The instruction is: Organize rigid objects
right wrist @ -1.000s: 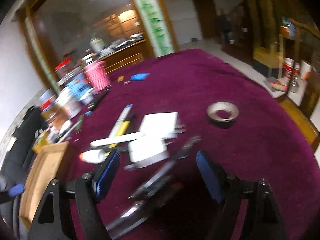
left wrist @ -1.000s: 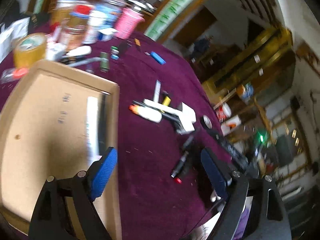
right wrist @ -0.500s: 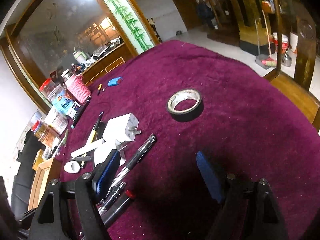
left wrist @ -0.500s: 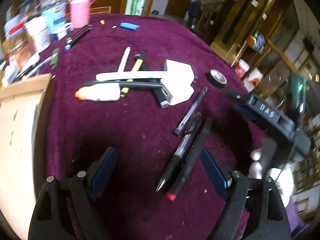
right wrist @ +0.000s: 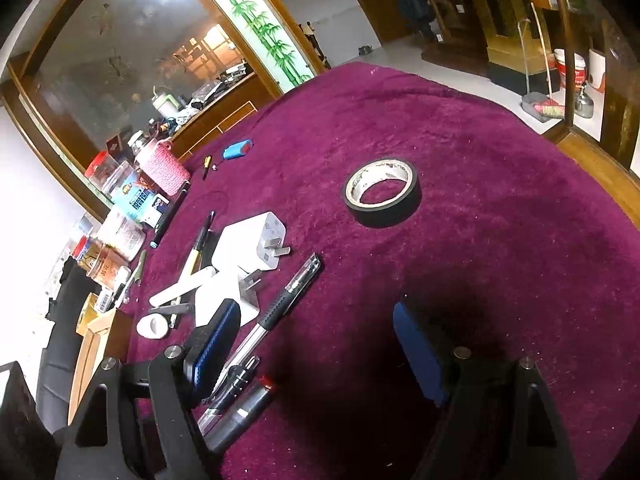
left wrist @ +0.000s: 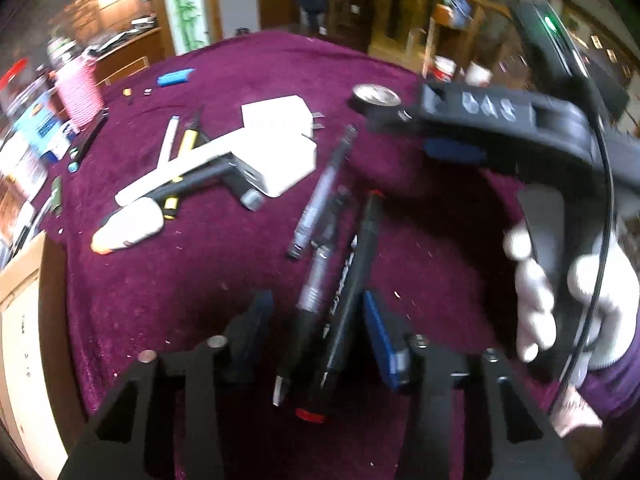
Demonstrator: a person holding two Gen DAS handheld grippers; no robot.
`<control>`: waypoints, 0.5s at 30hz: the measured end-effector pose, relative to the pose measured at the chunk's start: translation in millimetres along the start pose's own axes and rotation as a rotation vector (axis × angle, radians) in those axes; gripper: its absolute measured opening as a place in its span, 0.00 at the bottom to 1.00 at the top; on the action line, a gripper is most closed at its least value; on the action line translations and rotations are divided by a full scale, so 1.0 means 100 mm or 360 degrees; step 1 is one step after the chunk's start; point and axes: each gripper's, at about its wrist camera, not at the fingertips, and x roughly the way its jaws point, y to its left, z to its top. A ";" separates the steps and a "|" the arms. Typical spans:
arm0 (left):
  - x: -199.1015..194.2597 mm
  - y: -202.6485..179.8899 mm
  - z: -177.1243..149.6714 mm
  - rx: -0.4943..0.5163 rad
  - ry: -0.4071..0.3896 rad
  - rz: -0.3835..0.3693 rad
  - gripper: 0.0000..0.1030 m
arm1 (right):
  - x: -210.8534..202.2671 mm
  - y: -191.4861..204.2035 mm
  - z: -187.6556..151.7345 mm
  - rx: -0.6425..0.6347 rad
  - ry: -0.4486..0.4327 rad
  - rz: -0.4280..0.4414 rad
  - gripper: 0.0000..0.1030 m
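My left gripper (left wrist: pixel 316 324) swung off the cardboard box (left wrist: pixel 16 320), dropped over the pens (left wrist: pixel 340 292); jaws just narrowed about halfway around two of them, pads not clearly pressing yet. Grab looks imminent. Right gripper (right wrist: pixel 316 344) hangs wide, empty. Farther: charger (left wrist: pixel 280 152), tape roll (right wrist: pixel 382 192) still loose on the cloth.
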 end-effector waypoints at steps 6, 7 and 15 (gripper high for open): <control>-0.06 0.21 -0.02 -0.0176 -0.0051 -0.0272 0.41 | 0.03 0.01 0.00 -0.0008 0.0031 0.0013 0.80; -0.07 0.23 -0.02 -0.0179 -0.0061 -0.0247 0.41 | 0.05 0.01 0.00 -0.0011 0.0044 0.0018 0.80; -0.03 0.30 0.06 -0.0163 -0.0051 -0.0156 0.43 | 0.06 0.02 -0.01 -0.0023 0.0055 0.0015 0.82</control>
